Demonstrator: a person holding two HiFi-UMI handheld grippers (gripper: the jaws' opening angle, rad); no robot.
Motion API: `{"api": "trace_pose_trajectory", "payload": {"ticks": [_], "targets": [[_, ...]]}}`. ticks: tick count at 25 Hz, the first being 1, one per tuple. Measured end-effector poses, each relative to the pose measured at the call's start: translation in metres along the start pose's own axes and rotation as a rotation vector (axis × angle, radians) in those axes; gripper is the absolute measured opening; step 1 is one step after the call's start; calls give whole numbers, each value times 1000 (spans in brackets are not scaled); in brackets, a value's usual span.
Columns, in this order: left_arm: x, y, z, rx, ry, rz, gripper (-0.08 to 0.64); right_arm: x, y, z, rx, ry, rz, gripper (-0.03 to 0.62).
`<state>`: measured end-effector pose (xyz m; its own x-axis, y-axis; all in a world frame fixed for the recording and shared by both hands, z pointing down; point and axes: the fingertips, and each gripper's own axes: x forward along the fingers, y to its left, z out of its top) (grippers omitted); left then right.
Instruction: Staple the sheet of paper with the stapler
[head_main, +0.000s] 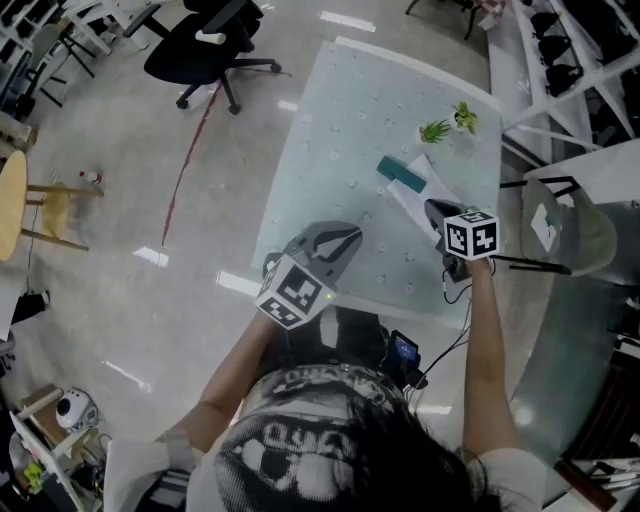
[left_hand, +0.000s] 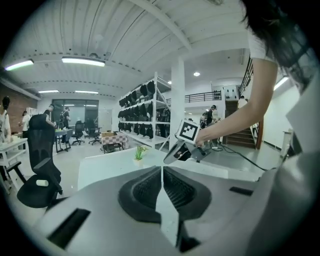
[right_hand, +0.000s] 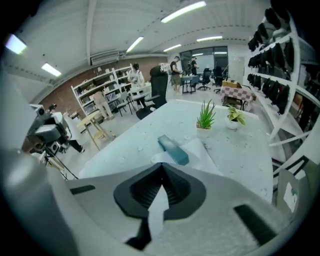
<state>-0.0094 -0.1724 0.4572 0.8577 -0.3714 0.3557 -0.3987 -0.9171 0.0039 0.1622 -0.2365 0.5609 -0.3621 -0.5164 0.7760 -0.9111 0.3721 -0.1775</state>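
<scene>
— Teal stapler: where is it seen?
— Laid on the sheet of paper on the tabletop; left tongs and right tongs are clenched empty, so stapling is judged undone

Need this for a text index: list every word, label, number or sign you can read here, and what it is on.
No word or number here can be read.
left marker cube: black-and-white square code, no letters.
right marker cube: the same kind of code, no letters.
shirt: white print, too distorted to read.
stapler: no label visible.
</scene>
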Motion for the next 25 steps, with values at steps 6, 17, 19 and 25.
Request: {"api": "trace_pose_trajectory", "payload": {"ticks": [6,17,19,25], "targets": [[-7,-22,-8,13,10,-37,10,-35,47,-21,104,-168,-14,-11],[-15,-68,-13,2,27,21,9,-108,105,-74,196,-368,-16,-11],[-17,-84,-9,12,25,33,10,-124,111,-84,199,-399,-13,-11],[-20,-147,-2,40,17,24,10,-166,131,-105,166,-494,8,-11]]}}
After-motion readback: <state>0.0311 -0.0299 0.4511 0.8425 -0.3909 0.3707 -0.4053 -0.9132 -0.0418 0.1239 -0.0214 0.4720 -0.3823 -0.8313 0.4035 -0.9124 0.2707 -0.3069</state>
